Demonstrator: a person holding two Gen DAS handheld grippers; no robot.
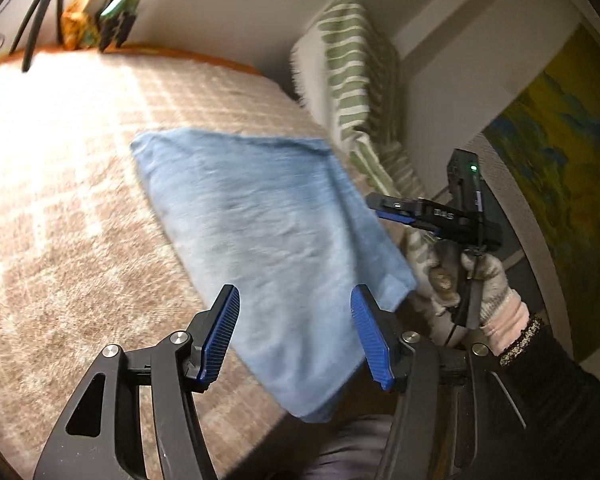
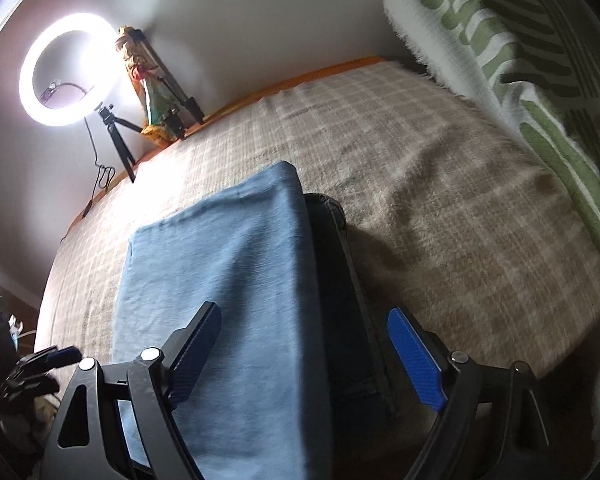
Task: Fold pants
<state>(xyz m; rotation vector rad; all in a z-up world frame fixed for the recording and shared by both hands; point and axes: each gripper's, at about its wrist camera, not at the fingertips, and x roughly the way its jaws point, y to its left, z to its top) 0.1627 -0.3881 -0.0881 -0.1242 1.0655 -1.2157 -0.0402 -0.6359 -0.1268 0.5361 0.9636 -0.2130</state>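
One folded pair of blue pants [image 1: 260,232] lies on the bed [image 1: 60,200]. The left gripper [image 1: 296,328] and the right gripper [image 2: 304,344] both stand apart, holding nothing. No writing is legible.

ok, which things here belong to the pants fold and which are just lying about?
Job:
- folded blue pants
- left hand-held gripper, open
- right hand-held gripper, open
- checked blanket under the pants

Lying about:
- green striped pillow
- ring light on tripod
- figurine
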